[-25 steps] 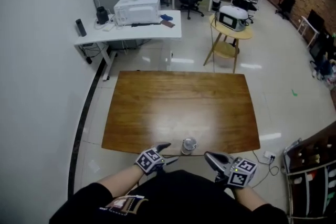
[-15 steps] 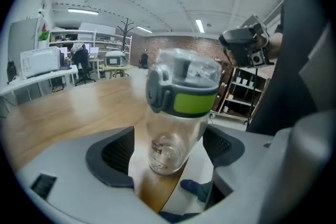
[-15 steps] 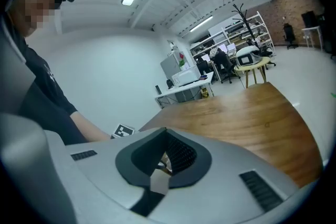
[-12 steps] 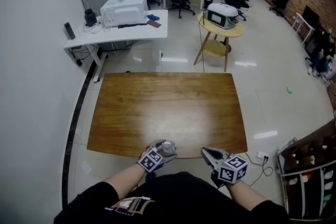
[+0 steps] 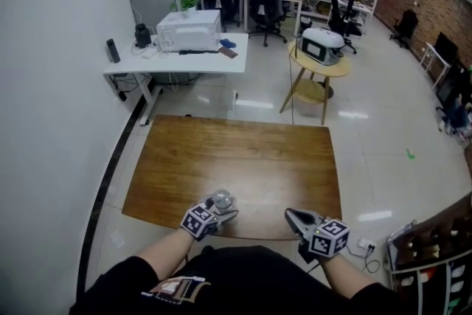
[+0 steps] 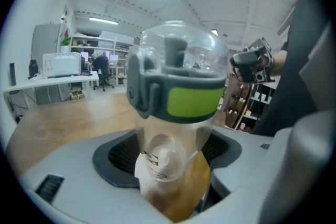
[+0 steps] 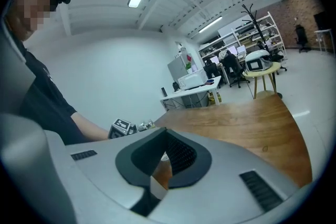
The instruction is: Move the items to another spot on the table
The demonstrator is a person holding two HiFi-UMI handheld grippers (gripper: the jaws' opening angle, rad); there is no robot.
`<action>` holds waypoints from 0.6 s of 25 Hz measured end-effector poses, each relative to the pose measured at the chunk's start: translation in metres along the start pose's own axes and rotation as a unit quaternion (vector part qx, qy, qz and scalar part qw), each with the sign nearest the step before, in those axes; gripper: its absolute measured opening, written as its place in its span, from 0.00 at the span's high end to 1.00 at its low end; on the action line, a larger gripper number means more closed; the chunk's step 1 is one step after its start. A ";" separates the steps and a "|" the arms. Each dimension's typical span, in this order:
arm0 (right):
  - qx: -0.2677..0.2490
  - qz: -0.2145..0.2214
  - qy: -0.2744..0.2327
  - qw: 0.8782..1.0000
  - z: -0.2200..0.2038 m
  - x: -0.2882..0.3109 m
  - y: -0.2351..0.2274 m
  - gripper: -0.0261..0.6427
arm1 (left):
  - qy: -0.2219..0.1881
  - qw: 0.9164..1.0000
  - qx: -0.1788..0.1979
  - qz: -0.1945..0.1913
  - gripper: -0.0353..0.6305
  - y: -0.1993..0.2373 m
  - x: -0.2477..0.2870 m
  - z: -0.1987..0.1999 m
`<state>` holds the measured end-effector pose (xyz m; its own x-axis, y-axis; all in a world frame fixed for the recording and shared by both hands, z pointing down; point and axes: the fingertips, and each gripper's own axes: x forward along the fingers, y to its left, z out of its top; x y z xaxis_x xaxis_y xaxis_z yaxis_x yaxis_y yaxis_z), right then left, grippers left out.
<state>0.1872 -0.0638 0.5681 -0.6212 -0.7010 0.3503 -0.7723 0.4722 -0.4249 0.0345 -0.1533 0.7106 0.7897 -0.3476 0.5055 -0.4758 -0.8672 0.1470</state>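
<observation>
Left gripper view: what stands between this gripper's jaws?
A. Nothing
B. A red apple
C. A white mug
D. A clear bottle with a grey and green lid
D: the left gripper has a clear bottle between its jaws, which are closing on it at this moment. The bottle's grey lid with its green band fills the middle of that view.

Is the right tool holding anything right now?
No, the right tool has its jaws closed together, and its own view shows nothing gripped between them.
</observation>
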 end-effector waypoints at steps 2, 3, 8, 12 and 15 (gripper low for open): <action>-0.006 -0.004 -0.006 1.000 0.012 0.019 -0.005 0.98 | -0.031 0.999 -0.004 0.011 0.42 0.025 -0.013 0.030; -0.009 -0.009 -0.009 1.000 0.018 0.031 -0.008 0.98 | -0.040 0.999 0.000 0.015 0.42 0.038 -0.018 0.042; -0.011 -0.049 -0.017 0.999 0.044 0.090 -0.028 0.98 | -0.049 0.998 0.025 0.007 0.42 0.098 -0.027 0.067; -0.002 -0.086 -0.021 0.996 0.058 0.117 -0.048 0.98 | -0.045 0.998 0.033 -0.015 0.42 0.133 -0.018 0.080; -0.006 -0.093 -0.018 0.996 0.071 0.128 -0.067 0.98 | -0.047 0.998 0.029 -0.015 0.42 0.157 -0.004 0.095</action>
<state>0.1686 -0.2231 0.5821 -0.4630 -0.7954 0.3910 -0.8747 0.3388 -0.3465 -0.0064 -0.3222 0.6510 0.8376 -0.3505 0.4191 -0.4300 -0.8961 0.1100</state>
